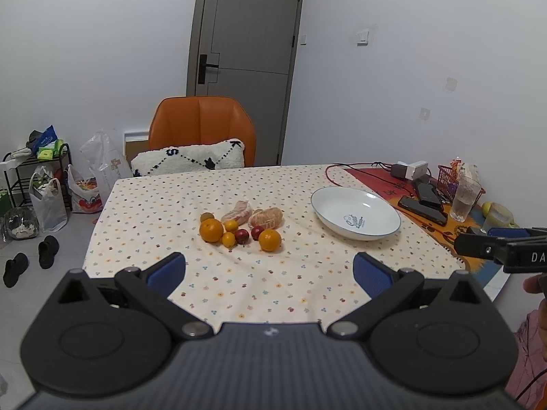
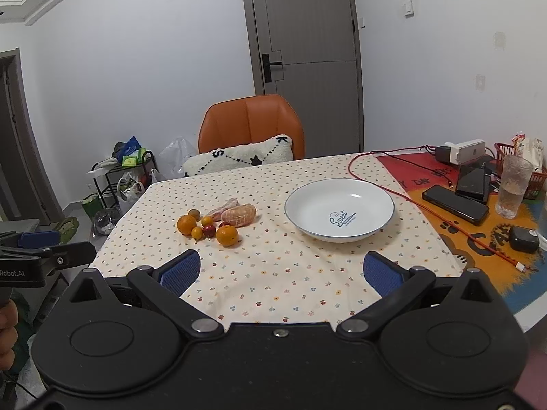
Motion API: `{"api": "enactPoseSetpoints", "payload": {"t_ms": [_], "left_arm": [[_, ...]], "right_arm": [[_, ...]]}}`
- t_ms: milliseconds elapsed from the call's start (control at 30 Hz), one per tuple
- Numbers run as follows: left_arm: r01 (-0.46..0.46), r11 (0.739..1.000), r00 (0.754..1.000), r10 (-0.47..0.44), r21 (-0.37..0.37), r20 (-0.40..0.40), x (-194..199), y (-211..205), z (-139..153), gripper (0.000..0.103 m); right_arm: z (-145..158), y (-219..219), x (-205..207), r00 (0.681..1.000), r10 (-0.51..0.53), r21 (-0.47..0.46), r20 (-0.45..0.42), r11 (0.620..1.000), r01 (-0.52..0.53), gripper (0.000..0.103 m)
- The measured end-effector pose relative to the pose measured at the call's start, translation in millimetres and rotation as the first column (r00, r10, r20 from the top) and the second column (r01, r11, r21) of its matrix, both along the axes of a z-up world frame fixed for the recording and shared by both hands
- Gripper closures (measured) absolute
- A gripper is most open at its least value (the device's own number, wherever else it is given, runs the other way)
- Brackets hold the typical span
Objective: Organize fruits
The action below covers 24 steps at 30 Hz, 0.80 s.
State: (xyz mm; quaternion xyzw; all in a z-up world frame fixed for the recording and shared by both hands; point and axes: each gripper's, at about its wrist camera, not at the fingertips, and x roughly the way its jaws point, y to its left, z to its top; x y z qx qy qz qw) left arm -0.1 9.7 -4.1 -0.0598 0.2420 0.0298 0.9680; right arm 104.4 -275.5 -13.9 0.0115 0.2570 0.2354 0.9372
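Observation:
A cluster of fruit lies mid-table on the dotted cloth: two oranges (image 1: 211, 230) (image 1: 269, 240), small yellow fruits (image 1: 231, 226), two dark red fruits (image 1: 242, 236), a small greenish-brown fruit (image 1: 207, 217) and two wrapped pieces (image 1: 266, 218). The cluster shows in the right wrist view too (image 2: 227, 235). An empty white bowl (image 1: 355, 212) (image 2: 339, 209) stands right of the fruit. My left gripper (image 1: 268, 273) is open and empty, short of the fruit. My right gripper (image 2: 281, 271) is open and empty, short of the bowl.
An orange chair (image 1: 201, 126) with a cushion stands behind the table. At the right are phones (image 2: 454, 204), a glass of water (image 2: 514, 186), a red cable (image 2: 444, 218), chargers and a red basket (image 2: 533, 177). Bags and a rack stand on the floor at the left.

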Motion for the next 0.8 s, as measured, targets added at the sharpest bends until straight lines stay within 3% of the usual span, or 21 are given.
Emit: {"api": "enactPoseSetpoints", "payload": {"t_ms": [433,800], "left_arm": [[0.005,1.000,1.000,-0.005,-0.016,-0.017,40.2,22.9,-25.2,0.000],[-0.021,0.998,1.000,0.020,-0.061,-0.016,75.9,49.1,-45.1,0.003]], "right_arm": [[-26.6,15.5,36.8,0.999,0.020,-0.027,-0.030,0.999,-0.021,0.000],[-52.1,39.0,82.0,0.994,0.085,0.032,-0.068,0.996,-0.083,0.003]]}}
